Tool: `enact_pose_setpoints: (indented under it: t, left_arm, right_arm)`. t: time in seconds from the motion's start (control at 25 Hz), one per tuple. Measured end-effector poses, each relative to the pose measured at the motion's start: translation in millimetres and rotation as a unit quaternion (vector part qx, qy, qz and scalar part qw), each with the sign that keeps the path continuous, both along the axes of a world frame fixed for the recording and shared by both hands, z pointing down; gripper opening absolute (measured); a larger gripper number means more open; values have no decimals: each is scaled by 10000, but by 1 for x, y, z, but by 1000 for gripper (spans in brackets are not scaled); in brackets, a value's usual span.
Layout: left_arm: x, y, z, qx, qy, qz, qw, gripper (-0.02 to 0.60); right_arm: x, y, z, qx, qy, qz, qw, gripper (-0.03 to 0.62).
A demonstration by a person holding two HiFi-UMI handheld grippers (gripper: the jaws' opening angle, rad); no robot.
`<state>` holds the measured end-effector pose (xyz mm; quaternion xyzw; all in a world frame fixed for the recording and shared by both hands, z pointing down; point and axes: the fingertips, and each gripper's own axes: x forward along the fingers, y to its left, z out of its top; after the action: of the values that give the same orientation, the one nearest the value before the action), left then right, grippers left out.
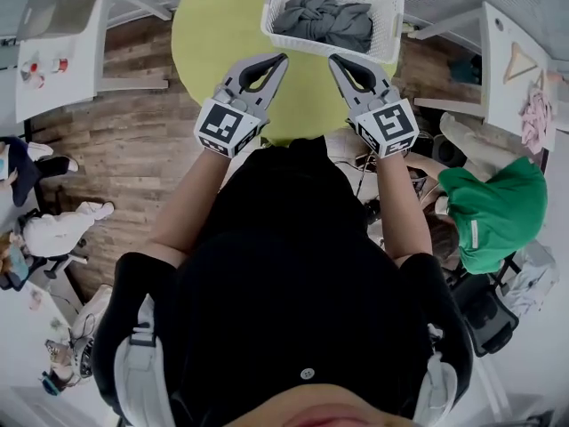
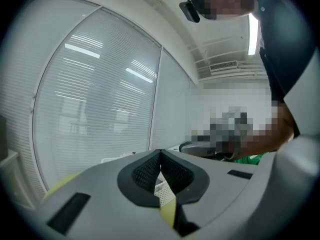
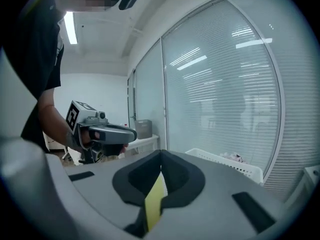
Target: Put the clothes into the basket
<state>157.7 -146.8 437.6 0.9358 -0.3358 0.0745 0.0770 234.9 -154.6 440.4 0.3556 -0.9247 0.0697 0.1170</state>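
A white basket [image 1: 388, 25] stands at the far side of the round yellow-green table [image 1: 213, 34] and holds a crumpled grey garment [image 1: 324, 18]. Both grippers hover side by side over the table's near edge, just short of the basket. My left gripper [image 1: 282, 58] is shut with nothing in it, its tips meeting in the left gripper view [image 2: 160, 152]. My right gripper [image 1: 332, 59] is shut and empty too, with its jaws touching in the right gripper view [image 3: 161, 153]. That view also shows the left gripper [image 3: 97, 129] to the left and a white basket rim [image 3: 225, 160] to the right.
A white desk [image 1: 62, 43] stands at the left over the wooden floor. A white table [image 1: 520, 69] with a pink cloth [image 1: 536, 114] is at the right. A person in green [image 1: 493, 212] is close by my right side. Glass walls with blinds [image 3: 225, 84] lie ahead.
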Motion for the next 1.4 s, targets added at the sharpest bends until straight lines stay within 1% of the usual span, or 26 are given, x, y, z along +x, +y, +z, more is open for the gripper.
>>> enact_pose_setpoints:
  t: [0.12, 0.36, 0.56, 0.76, 1.0, 1.2, 1.4]
  left_arm:
    - [0, 15, -3, 87, 84, 83, 9999, 9]
    - [1, 51, 0, 48, 15, 378, 9993, 9]
    - [4, 66, -5, 122, 66, 506, 9986, 9]
    - [8, 74, -12, 232, 197, 547, 9980, 9]
    - [7, 75, -16, 278, 232, 563, 9978, 9]
    - [5, 74, -15, 250, 249, 543, 9979, 9]
    - [5, 70, -13, 224, 246, 537, 9980, 9]
  right_arm:
    - [-7, 22, -3, 142, -66, 65, 9999, 25]
    - [-23, 64, -11, 360, -122, 164, 9991, 25]
    - [-32, 84, -15, 384, -275, 169, 9987, 25]
    - [-31, 92, -21, 284, -499, 228, 9981, 25]
    - [-32, 93, -29, 323, -547, 215, 9977, 25]
    - [-33, 89, -27, 257, -631, 225, 9974, 23]
    - [-33, 87, -26, 336, -452, 190, 9982, 25]
